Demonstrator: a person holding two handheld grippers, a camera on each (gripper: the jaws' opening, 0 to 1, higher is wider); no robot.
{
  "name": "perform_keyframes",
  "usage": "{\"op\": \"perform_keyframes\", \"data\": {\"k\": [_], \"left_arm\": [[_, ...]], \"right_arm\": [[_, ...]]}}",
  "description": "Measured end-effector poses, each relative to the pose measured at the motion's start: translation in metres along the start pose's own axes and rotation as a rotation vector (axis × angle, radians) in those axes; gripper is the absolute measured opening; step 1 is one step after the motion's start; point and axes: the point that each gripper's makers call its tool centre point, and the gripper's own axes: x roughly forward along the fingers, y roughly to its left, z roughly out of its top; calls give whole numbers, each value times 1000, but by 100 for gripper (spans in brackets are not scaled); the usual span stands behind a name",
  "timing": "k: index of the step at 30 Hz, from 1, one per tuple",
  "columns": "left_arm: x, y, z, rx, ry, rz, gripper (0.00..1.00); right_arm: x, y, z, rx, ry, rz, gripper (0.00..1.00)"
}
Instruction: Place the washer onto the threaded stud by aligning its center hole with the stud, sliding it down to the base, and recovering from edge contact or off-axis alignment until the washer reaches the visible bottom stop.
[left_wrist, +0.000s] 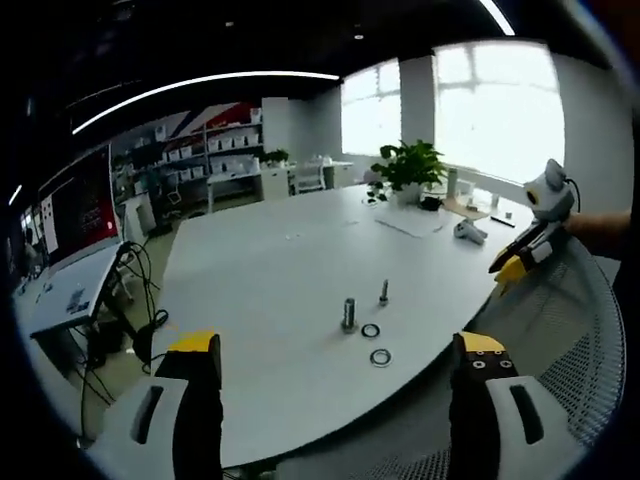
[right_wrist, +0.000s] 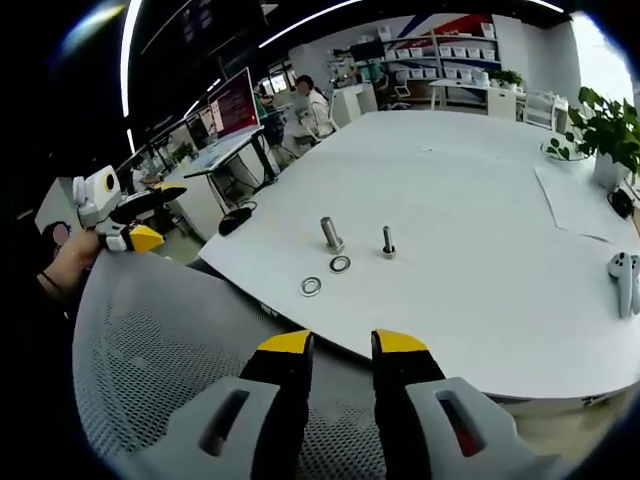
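Left gripper view: the left gripper (left_wrist: 340, 350) was held above the near edge of the white table (left_wrist: 260, 270), its jaws spread wide with nothing between them. Ahead of it on the tabletop stood the larger threaded stud (left_wrist: 348, 314) and, just beyond, a slimmer bolt (left_wrist: 383, 292), both upright. Two washers lay flat near the stud: one washer (left_wrist: 370, 330) just beside its base, the second washer (left_wrist: 380, 357) nearer the table edge. Neither was on the stud. The right gripper (left_wrist: 520, 255) appeared at the right, held by a hand over a mesh chair back (left_wrist: 560, 330). A potted plant (left_wrist: 408, 168) stood at the far end.

Right gripper view: the right gripper (right_wrist: 342, 345) hovered over the mesh chair back (right_wrist: 160, 340), jaws a narrow gap apart and holding nothing. The stud (right_wrist: 331, 235), bolt (right_wrist: 387, 241) and both washers (right_wrist: 340, 264) (right_wrist: 311, 287) sat apart on the table (right_wrist: 450, 190). The left gripper (right_wrist: 125, 215) showed at the left, in a hand.
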Motion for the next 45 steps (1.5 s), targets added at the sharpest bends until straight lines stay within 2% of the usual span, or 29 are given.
{"op": "perform_keyframes", "data": {"k": [3, 7, 10, 13, 14, 15, 16, 19, 23, 25, 27, 29, 31, 33, 36, 38, 41, 45], "left_arm": [[0, 12, 2, 48, -5, 85, 84], [0, 11, 4, 31, -16, 90, 83], [0, 13, 4, 5, -14, 102, 77], [-1, 18, 0, 25, -6, 125, 76], [-2, 19, 2, 25, -14, 133, 77], [-3, 19, 9, 18, -55, 135, 78], [-3, 18, 10, 10, -67, 129, 78], [-2, 19, 5, -4, -41, 129, 77], [-1, 24, 3, 21, -36, 150, 70], [-1, 23, 0, 32, -18, 143, 67], [-2, 26, 2, 33, -33, 150, 68], [-2, 26, 1, 6, -34, 148, 69], [-1, 27, -2, 3, -20, 149, 68], [-1, 28, -3, 4, -12, 154, 65], [-1, 32, -5, -2, -13, 165, 61], [1, 35, -5, 22, 1, 179, 57], [0, 38, -1, 29, -21, 192, 55], [-2, 43, -9, -5, -6, 193, 54]], "right_arm": [[0, -2, 0, 1, 3, -2, 26], [0, 1, -1, -43, 25, 6, 28], [1, 2, 0, -123, 63, 48, 29], [0, -2, 21, -142, 21, 60, 30], [2, -1, 29, -166, 25, 80, 30], [4, -2, 32, -183, 40, 92, 30], [8, -1, 39, -212, 52, 106, 30], [21, 5, 57, -234, 58, 157, 32], [46, 16, 69, -246, 86, 217, 34], [64, 15, 63, -310, 154, 221, 34], [78, 15, 57, -331, 205, 231, 34], [90, 29, 51, -350, 248, 258, 34], [107, 34, 44, -395, 297, 276, 34], [126, 35, 37, -386, 331, 283, 34], [147, 31, 21, -424, 405, 268, 34], [162, 24, 15, -428, 431, 262, 34], [168, 25, 3, -418, 471, 259, 35], [185, 14, -8, -455, 529, 245, 35]]}}
